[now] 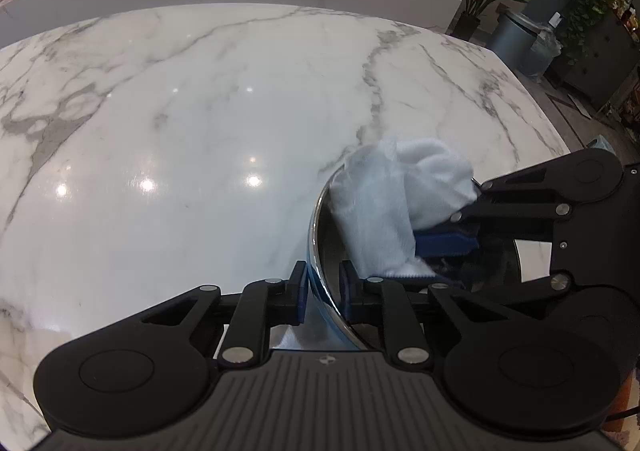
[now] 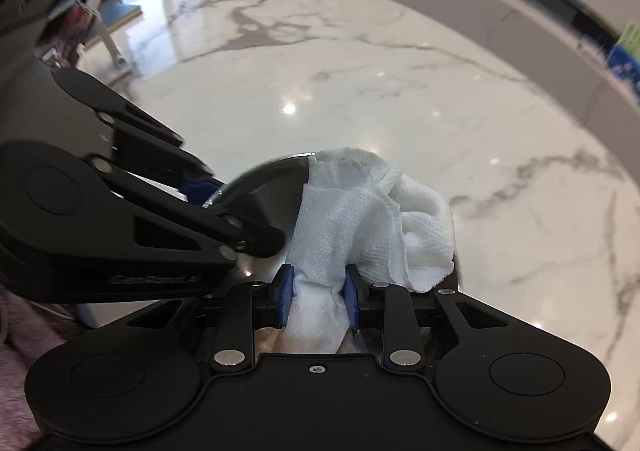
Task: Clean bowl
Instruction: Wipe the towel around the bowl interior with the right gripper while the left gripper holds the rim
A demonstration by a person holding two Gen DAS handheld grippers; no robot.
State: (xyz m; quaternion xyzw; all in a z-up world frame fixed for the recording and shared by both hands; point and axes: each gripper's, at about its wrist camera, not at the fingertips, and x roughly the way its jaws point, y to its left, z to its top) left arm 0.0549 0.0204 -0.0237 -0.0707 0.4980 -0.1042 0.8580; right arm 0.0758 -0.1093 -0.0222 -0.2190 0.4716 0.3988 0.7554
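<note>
- My left gripper [image 1: 322, 289] is clamped across the rim of the bowl [image 1: 320, 251]: one pad outside the wall, one inside. That is the hold that steadies it.
- My right gripper [image 2: 318, 295] is closed on a wad of white paper towel [image 2: 352, 211]. The bunched end sticks forward past the fingertips, into the bowl.
- Where the bowl is: on the marble tabletop [image 1: 180, 111], in from its edges. Both wrist cameras sit too close for me to place it better.
- Key relation: the towel lies straight ahead of the right gripper, long axis in line with the fingers, and drapes over the far rim. The right gripper is the working one. The left only holds, at the rim on the bowl's left side.
- The left gripper reaches in across the towel's left side, so a sweep toward that side looks tight to me.
- Left view only: the clamp on the rim, the shiny inner wall [image 1: 332, 247] below the towel, and the right gripper [image 1: 444, 243] coming in from the right side.
- Right view only: both blue pads pinching the towel's neck, and the left gripper [image 2: 200, 187] at the bowl's rim [image 2: 260, 171].
- I cannot tell how clean the inner wall is: reflections mask it, and the towel hides the bottom.
- Stage, as I judge it: wiping in hand. How far along, I cannot tell.
</note>
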